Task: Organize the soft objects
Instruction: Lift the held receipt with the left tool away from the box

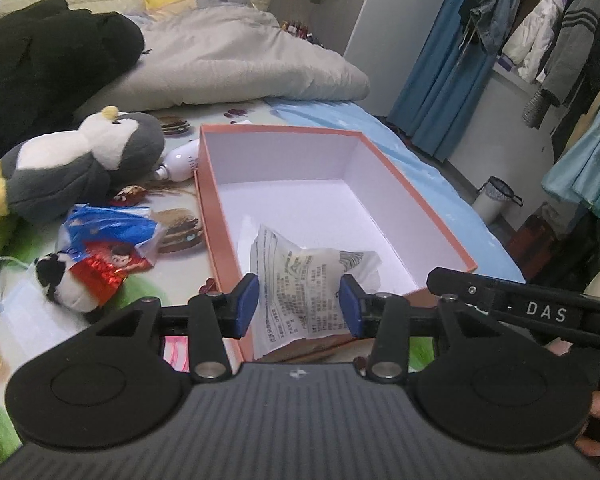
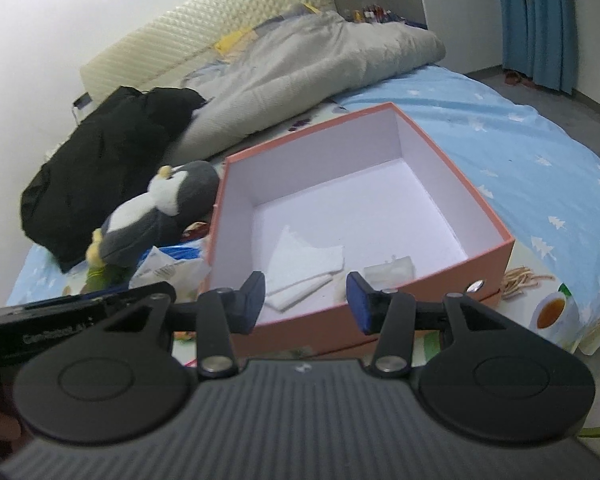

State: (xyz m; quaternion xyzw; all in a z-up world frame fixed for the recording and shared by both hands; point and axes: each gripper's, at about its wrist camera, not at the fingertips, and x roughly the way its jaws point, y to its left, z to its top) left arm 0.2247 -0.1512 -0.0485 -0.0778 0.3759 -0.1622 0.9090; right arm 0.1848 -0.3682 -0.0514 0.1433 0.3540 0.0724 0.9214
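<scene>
The penguin [image 1: 88, 160] lies on its back on the bed, just left of the box [image 1: 214, 216], and a little panda [image 1: 66, 284] sits nearer to us beside a red and blue wrapper [image 1: 108, 248]. Both toys are outside the box. Our left gripper [image 1: 298, 304] pinches a printed white bag [image 1: 300, 272] between its blue pads, over the box's near left corner. Our right gripper [image 2: 306, 300] is spread with nothing between its pads, pointing down at the box's near wall. Inside the box we see a folded tissue [image 2: 304, 264] and a small clear packet [image 2: 390, 268] on the white floor. A face mask [image 1: 24, 300] lies left of the panda. Behind the toys are a black garment [image 1: 40, 68] and a grey quilt [image 1: 240, 64], on a blue sheet [image 2: 500, 128]
</scene>
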